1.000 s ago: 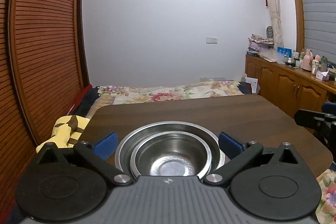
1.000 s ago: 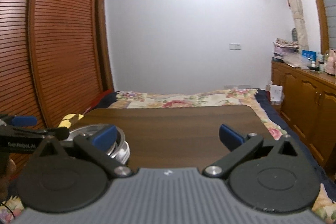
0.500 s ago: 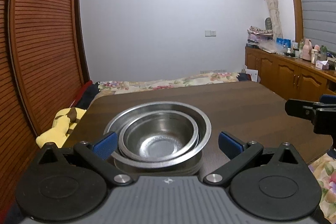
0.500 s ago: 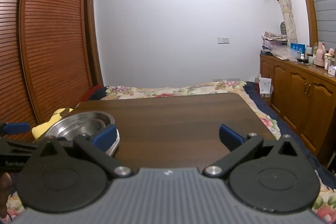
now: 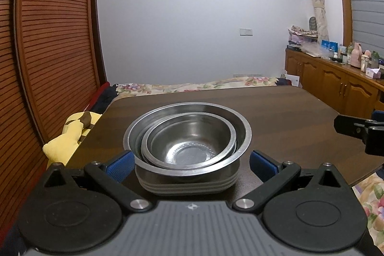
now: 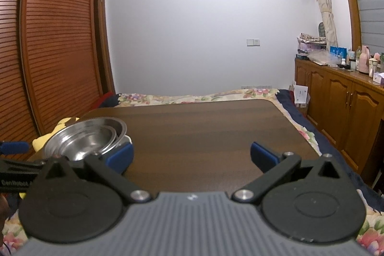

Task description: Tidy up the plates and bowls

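Stacking looks finished, as far as these views can tell. Two round stainless-steel bowls sit nested on a pile of grey flat plates (image 5: 187, 185) at the 9 o'clock side of the dark brown wooden surface (image 5: 283, 116): the larger steel bowl (image 5: 241, 126) holds the smaller steel bowl (image 5: 189, 143), which leans toward the 8 o'clock side of its host rather than sitting centred. The rest of the surface shows nothing else to sort.

The left claw (image 5: 189, 166) hovers just short of the stack, its blue-padded fingers (image 5: 120, 166) spread wide to either side of the pile and touching nothing. The right claw (image 6: 190, 156) hangs over bare wood near the 6 o'clock edge, fingers likewise spread and empty; from its own camera the bowls lie at about 9 o'clock.

My reading is that the nesting step is done and both tools stand clear of the pile. If anything remains, it is tidying: nudging the smaller bowl toward the centre of the larger one so it sits level, or shifting the whole pile inward from the edge. Either calls for a gentle push on a rim, since thin steel slides easily on steel and a hard tap could skate the bowls off the plates. Beyond the 9 o'clock edge lies a yellow soft toy (image 5: 64, 138).
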Motion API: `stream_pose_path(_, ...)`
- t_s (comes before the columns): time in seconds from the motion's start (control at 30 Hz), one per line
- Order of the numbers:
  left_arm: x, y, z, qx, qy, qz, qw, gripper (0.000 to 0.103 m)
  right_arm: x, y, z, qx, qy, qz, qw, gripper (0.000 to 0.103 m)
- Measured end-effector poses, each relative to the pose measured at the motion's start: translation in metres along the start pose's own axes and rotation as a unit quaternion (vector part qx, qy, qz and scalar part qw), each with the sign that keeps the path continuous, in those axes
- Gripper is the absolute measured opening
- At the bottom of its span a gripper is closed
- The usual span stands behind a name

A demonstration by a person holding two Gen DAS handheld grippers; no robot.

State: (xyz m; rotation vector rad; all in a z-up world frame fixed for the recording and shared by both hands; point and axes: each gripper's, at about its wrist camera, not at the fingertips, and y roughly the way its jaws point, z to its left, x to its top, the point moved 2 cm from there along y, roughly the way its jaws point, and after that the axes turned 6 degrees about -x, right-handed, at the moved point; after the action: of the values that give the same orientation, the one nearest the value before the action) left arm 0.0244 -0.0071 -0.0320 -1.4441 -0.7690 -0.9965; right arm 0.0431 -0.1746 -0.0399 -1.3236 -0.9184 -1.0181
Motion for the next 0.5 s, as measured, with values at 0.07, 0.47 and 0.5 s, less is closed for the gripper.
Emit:
stream_pose_path(0.07, 0.0008, 0.0007, 0.0010, 0.001, -0.002, 0.000, 1.0000, 0.103, -0.0004, -0.0006, 0.0002, -0.001, -0.001, 0.000, 1.000, 0.103)
stream_pose_path(0.47, 0.0016, 0.0015, 0.0076, 0.005, -0.009, -0.002, 0.9999, 0.103, -0.0002, 0.0010, -0.0001, -0.001, -0.002, 0.003, 1.000, 0.103)
stream_pose_path(0.5, 0.0016, 0.0018, 0.0079, 0.005, -0.009, -0.001, 0.9999, 0.103, -0.0004, 0.0013, -0.0002, -0.001, -0.002, 0.004, 1.000, 0.103)
